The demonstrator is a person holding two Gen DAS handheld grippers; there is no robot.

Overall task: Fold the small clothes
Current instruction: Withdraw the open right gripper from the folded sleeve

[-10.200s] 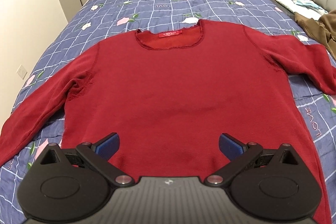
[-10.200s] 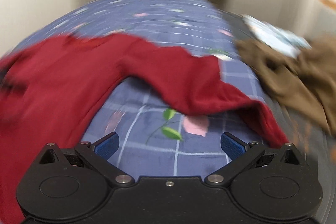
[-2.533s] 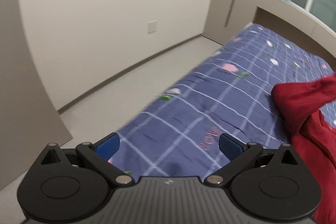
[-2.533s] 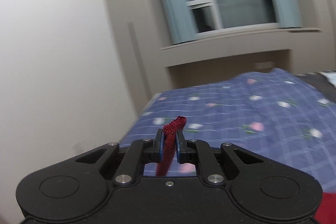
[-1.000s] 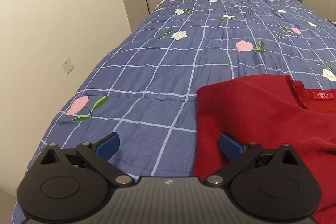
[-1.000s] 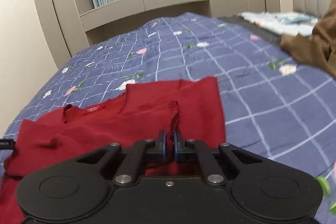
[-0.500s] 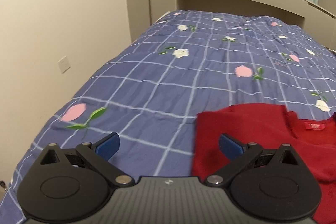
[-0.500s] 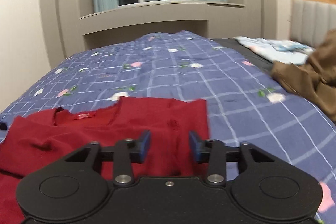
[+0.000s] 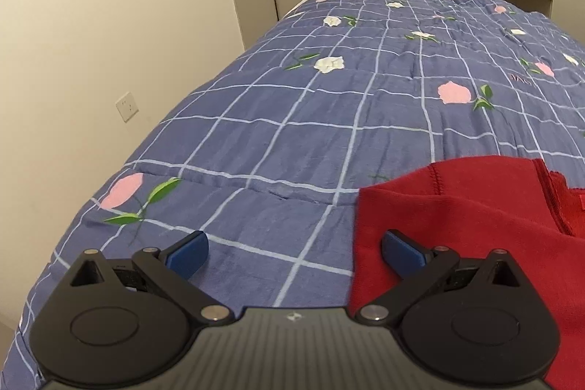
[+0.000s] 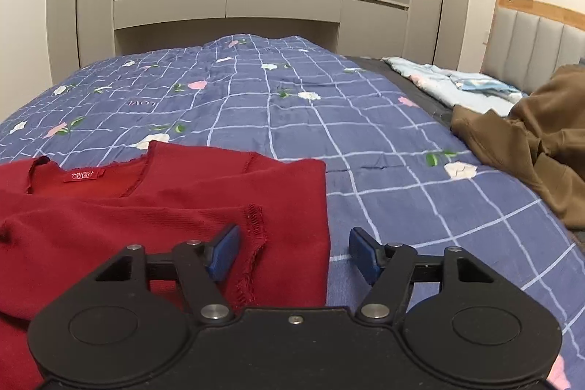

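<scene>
So the red knit top (image 10: 175,207) is lying on the blue checked quilt (image 10: 365,119), both sleeves folded in across the body. There's a small red neck label (image 10: 83,175) with white writing, too tiny to read. "LOVE" is stitched into the quilt upside down further back.

The cuff (image 10: 252,243) has a frayed, scalloped edge and lies flat between the pads of the right gripper (image 10: 292,254), whose jaws have just been opening and aren't pressing on it.

The left gripper (image 9: 294,249) is spread wide over the top's left folded edge, holding nothing.

Plenty of bare quilt all around. A crumpled brown garment (image 10: 530,148) and some light blue fabric (image 10: 457,86) sit off to the right near the padded headboard (image 10: 537,35).
</scene>
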